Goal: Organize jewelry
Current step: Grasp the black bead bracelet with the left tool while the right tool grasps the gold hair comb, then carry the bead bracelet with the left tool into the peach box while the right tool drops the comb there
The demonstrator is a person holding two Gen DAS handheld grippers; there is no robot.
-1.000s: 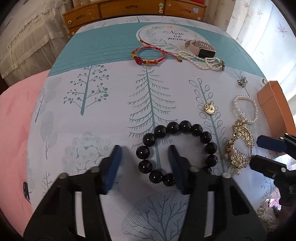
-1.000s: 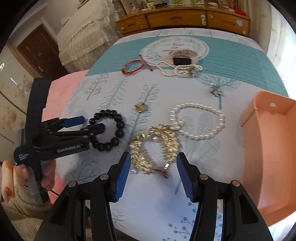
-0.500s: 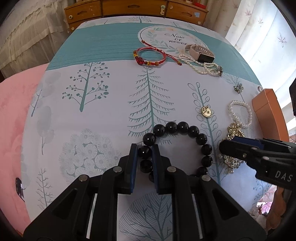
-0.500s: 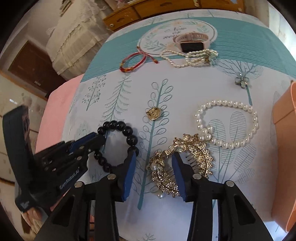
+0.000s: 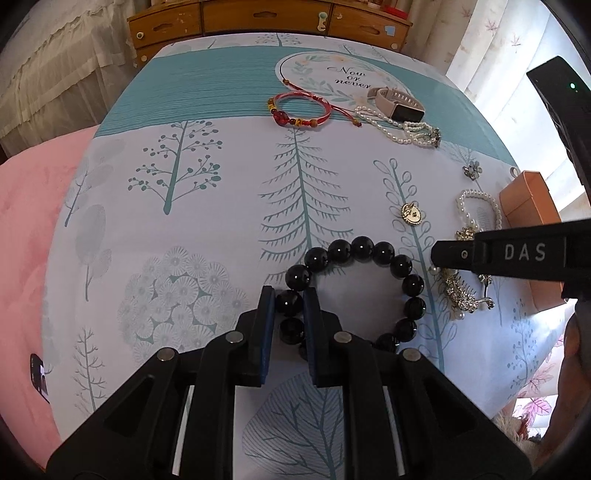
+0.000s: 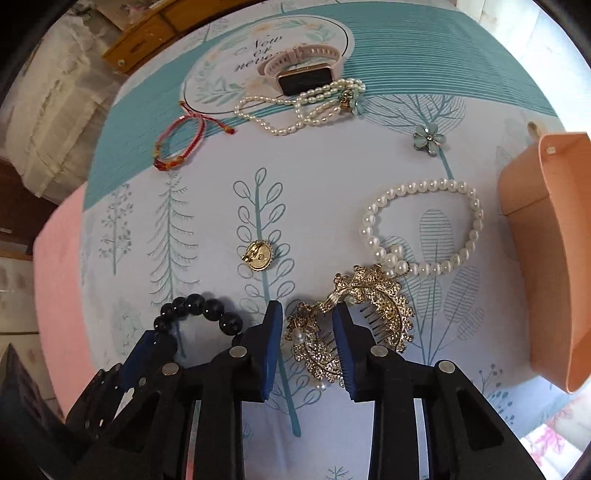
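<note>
A black bead bracelet (image 5: pixel 369 251) lies on the tree-print cloth; my left gripper (image 5: pixel 289 306) is shut on its left beads. The bracelet also shows in the right wrist view (image 6: pixel 207 310), with the left gripper (image 6: pixel 147 350) on it. My right gripper (image 6: pixel 307 325) has its jaws closed around the left half of a gold hair comb (image 6: pixel 384 302), which also shows in the left wrist view (image 5: pixel 460 295) under the right gripper (image 5: pixel 454 254). An orange box (image 6: pixel 554 258) stands at the right.
On the cloth lie a white pearl bracelet (image 6: pixel 472 206), a gold brooch (image 6: pixel 260 255), a green flower pin (image 6: pixel 430 137), a long pearl strand (image 6: pixel 295 110), a pink watch (image 6: pixel 303 70) and a red cord bracelet (image 6: pixel 177 147). Wooden drawers (image 5: pixel 258 18) stand behind.
My left gripper closed on the black bracelet's beads. My right gripper moved forward and down over the gold comb and narrowed its jaws around it.
</note>
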